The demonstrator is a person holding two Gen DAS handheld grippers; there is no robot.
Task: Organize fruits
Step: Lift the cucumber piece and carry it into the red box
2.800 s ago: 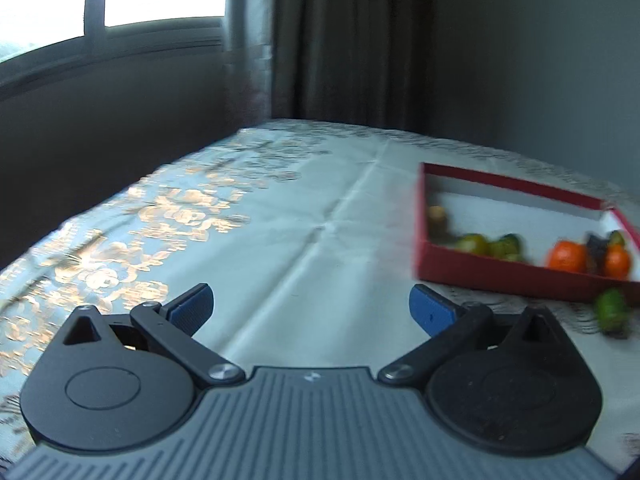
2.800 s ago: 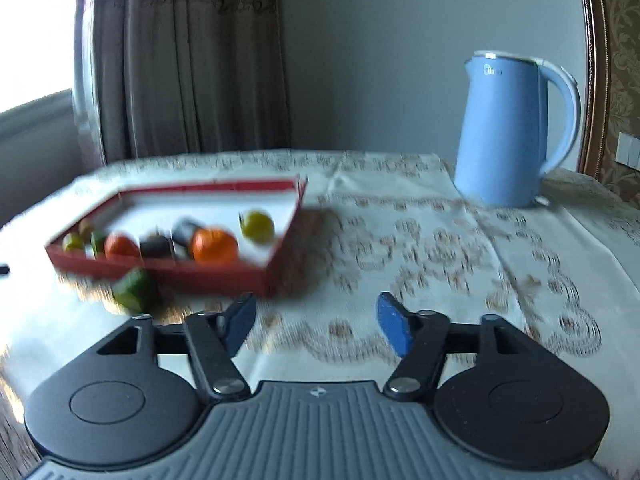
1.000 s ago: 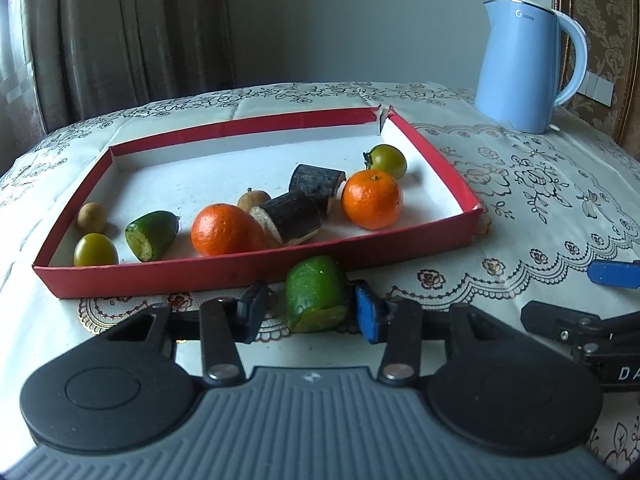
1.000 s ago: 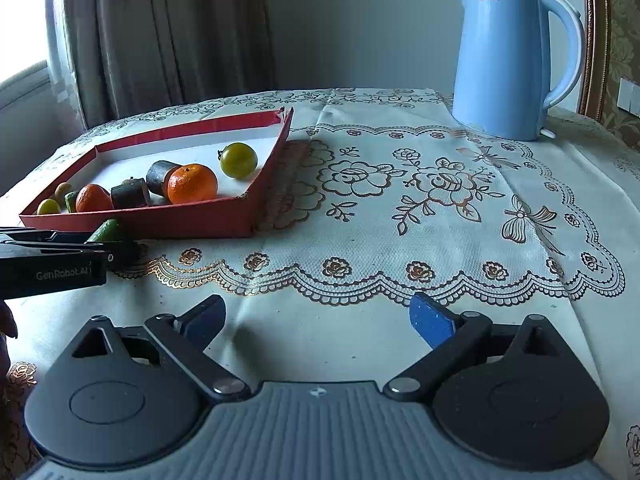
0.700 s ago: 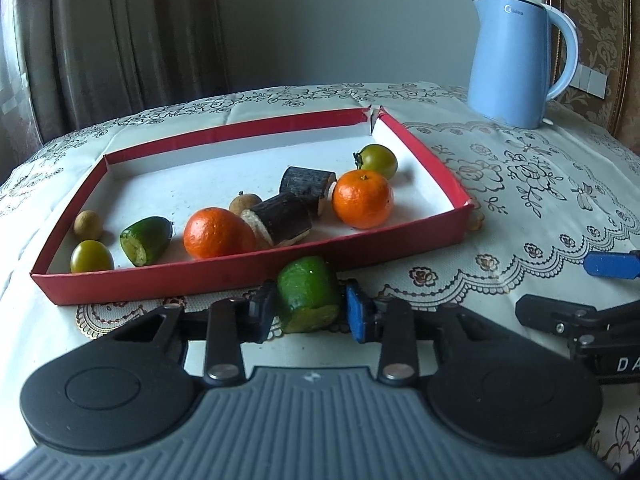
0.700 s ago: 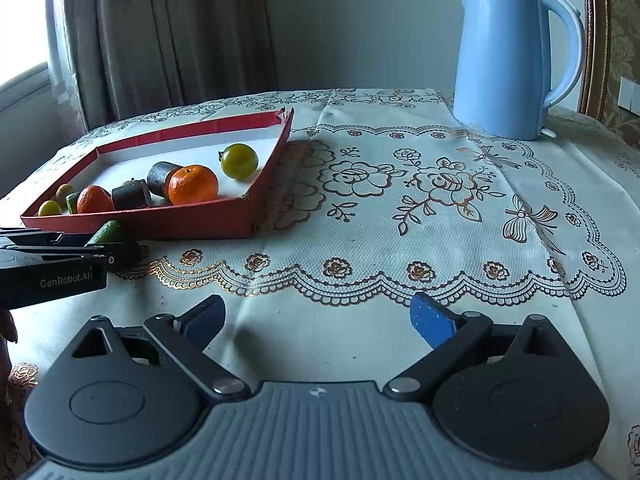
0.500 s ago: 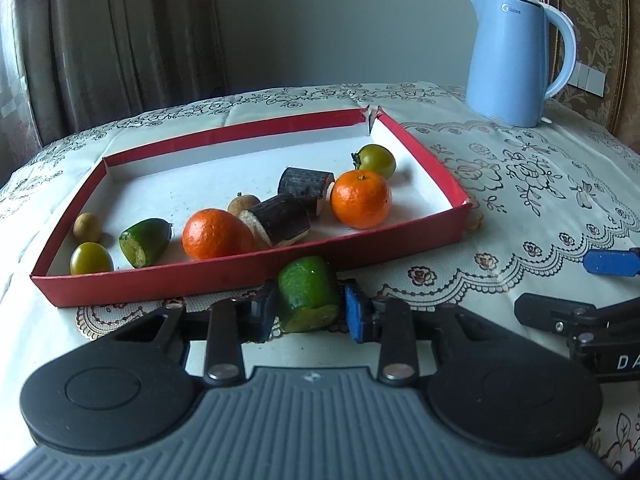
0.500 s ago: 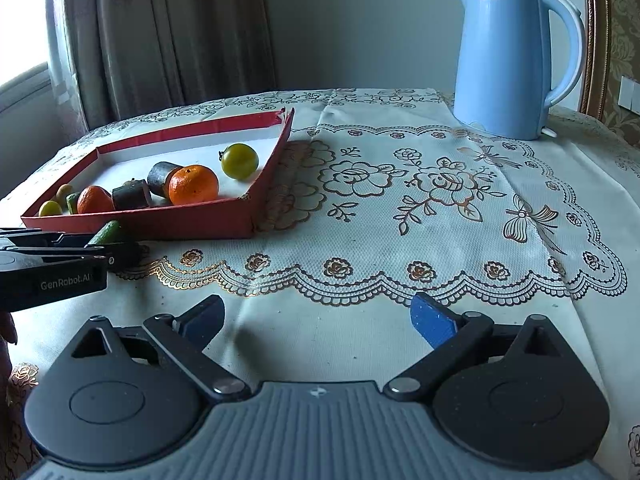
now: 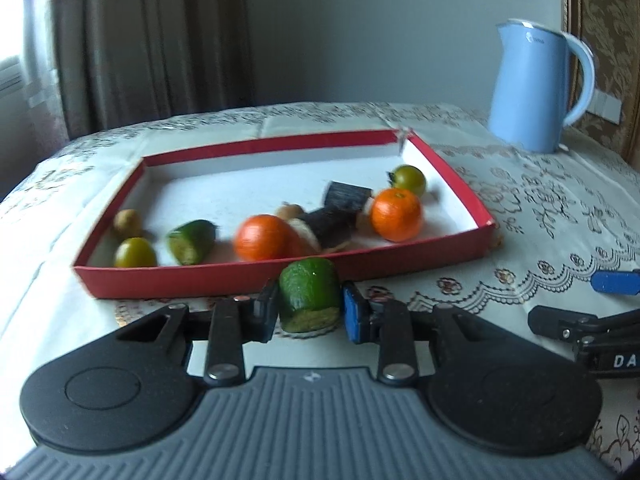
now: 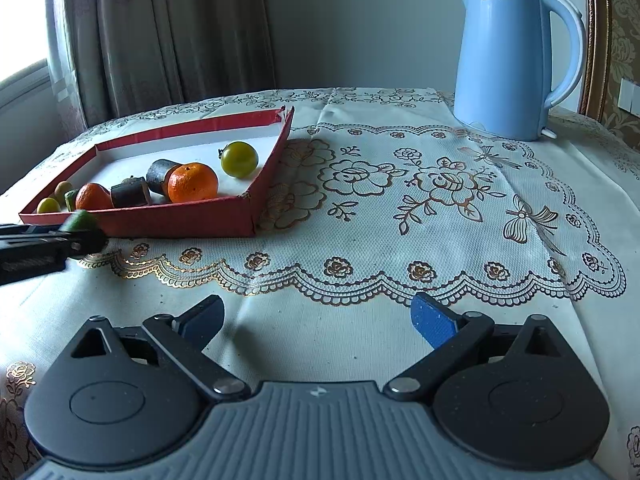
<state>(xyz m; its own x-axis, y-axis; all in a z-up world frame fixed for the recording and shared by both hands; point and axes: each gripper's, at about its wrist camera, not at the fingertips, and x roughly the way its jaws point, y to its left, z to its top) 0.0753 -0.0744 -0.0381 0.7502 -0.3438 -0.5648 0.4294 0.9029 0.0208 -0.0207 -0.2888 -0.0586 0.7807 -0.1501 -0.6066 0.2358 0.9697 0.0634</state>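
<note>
I see a table [image 10: 280,340] covered by a pale cloth, with a lace overlay [image 10: 440,208] of gold-edged flowers and a scalloped border spread across its right part; a shallow red tray [image 9: 280,280] with a white floor rests directly on the cloth toward the left, its near right corner lying on the lace edge; a light blue electric kettle [image 10: 508,60] stands upright at the far right of the table, well apart from the tray; from the left wrist view, the tray's near wall [image 9: 400,264] runs across the cloth just ahead of me.
</note>
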